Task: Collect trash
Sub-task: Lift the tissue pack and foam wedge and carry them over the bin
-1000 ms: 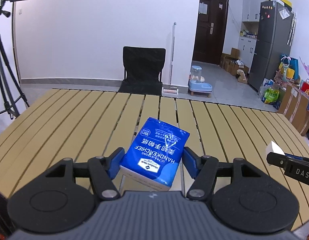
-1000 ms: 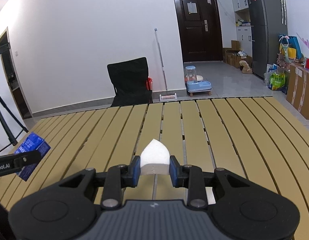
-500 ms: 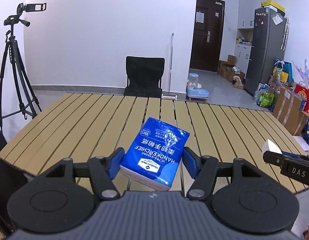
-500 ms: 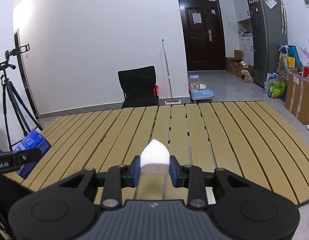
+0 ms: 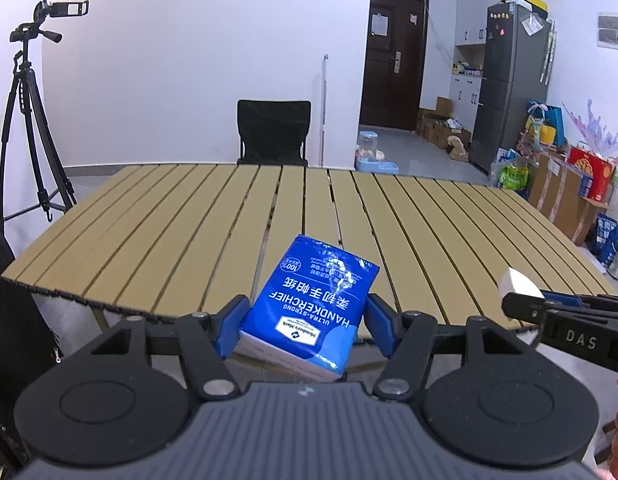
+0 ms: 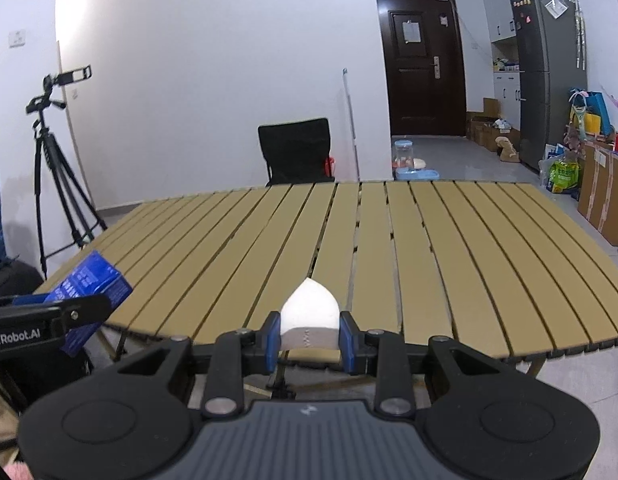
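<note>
Left gripper pinches a blue handkerchief pack between its blue pads, pack tilted and held in the air at the near edge of the slatted wooden table. Right gripper is clamped on a small white wad, also off the surface at the near edge. Black chair beyond the far edge; camera tripod off the left side.
</note>
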A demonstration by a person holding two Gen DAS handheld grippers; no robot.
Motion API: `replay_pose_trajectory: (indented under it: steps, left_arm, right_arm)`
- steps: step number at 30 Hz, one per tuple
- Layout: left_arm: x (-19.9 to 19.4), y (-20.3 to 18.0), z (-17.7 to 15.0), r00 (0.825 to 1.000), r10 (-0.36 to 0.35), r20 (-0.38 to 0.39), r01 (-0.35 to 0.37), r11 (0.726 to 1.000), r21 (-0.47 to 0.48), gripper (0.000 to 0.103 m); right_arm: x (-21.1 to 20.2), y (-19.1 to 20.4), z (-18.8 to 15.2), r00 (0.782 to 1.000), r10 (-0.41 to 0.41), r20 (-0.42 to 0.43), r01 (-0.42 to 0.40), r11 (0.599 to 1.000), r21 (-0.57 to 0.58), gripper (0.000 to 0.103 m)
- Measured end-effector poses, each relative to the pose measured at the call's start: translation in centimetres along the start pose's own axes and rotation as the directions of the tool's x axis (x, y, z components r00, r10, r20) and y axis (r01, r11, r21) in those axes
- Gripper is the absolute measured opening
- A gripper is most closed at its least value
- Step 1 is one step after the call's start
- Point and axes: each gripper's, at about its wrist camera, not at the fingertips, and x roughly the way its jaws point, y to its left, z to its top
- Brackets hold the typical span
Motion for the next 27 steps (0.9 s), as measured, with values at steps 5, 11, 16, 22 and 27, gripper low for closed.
replay_pose_trajectory:
  steps: [5,11,16,22,27]
  left_arm:
    - [-0.6,0.1,-2.4,1.000,-0.014,-0.023,0.014,1.000,0.012,0.064]
    - [-0.6,0.3,-5.8,0.997,-0.023,-0.071,0.024,1.000,0.016,0.064]
    - [0.0,0.5,-8.9,0.992,-0.020,-0.126,0.022,1.000,0.015,0.064]
    - [1.5,0.7,-12.3,0.980,-0.015,-0.199,0.019,1.000,0.018,0.064]
    - [3.0,1.1,-14.7,0.967,-0.004,-0.253,0.008,1.000,0.014,0.064]
  right_arm:
    - [-0.6,1.1,-2.6,1.000,0.013,-0.023,-0.013,1.000,-0.019,0.029]
    - [-0.3,1.3,-6.1,0.997,0.024,-0.069,-0.026,1.000,-0.018,0.029]
    - [0.5,1.4,-9.4,0.992,0.022,-0.125,-0.024,1.000,-0.010,0.029]
    - [2.0,1.2,-13.3,0.980,0.009,-0.199,-0.008,1.000,0.005,0.029]
    - [3.4,0.7,-15.9,0.967,0.000,-0.256,0.005,1.000,0.017,0.029]
